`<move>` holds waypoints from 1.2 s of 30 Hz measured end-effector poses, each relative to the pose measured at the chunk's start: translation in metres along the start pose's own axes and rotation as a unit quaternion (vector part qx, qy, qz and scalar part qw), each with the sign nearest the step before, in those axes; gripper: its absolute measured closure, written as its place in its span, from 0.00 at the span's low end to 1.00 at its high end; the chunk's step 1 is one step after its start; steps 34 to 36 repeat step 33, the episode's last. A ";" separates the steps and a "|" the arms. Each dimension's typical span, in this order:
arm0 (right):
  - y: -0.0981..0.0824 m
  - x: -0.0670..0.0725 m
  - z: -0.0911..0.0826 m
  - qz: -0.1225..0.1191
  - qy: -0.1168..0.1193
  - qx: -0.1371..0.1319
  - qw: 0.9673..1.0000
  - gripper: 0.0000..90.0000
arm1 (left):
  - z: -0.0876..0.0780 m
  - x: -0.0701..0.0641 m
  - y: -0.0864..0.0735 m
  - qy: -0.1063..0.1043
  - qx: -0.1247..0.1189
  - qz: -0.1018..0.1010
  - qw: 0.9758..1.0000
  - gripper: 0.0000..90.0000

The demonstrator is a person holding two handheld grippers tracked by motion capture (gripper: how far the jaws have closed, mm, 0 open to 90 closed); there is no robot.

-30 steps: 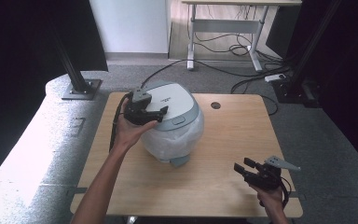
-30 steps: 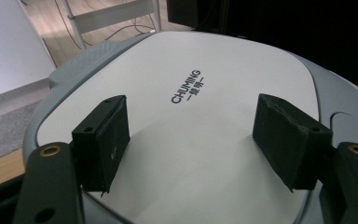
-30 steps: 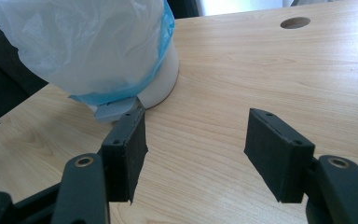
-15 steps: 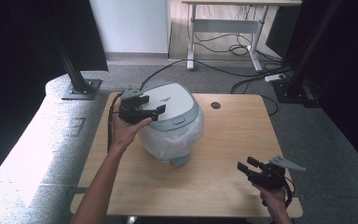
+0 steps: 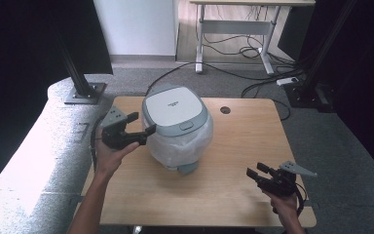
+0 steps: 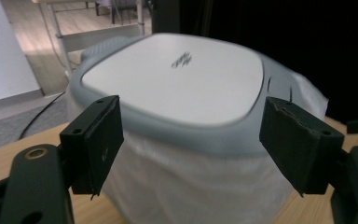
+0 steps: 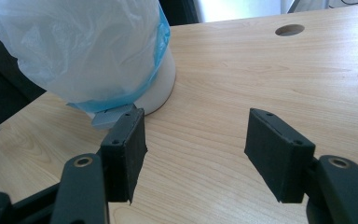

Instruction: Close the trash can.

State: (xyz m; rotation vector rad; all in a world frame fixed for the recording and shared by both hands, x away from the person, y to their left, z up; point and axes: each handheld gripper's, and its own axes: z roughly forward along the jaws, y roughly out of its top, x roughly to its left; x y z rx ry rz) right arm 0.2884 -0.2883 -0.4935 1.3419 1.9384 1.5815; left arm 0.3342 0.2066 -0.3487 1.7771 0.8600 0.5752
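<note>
Standing on the table (image 5: pixel 233 185), the bin (image 5: pixel 177 127) sits just beside my left claw (image 5: pixel 141 125), jaws wide, just opened, empty.

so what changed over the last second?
The left gripper came off the bin's lid and drew back to the bin's left side; its jaws have just been opening, nothing between them. Right gripper, bin and bag liner stayed put.

Bin (image 5: pixel 177 129) mid-table (image 5: pixel 243 185) (bag (image 5: pixel 195 144) inside), left gripper (image 5: pixel 143 127) beside
</note>
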 end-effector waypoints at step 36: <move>-0.007 -0.014 0.001 -0.016 -0.038 0.013 0.999 0.38 | 0.006 -0.001 -0.150 -0.026 0.103 -0.065 0.992 0.22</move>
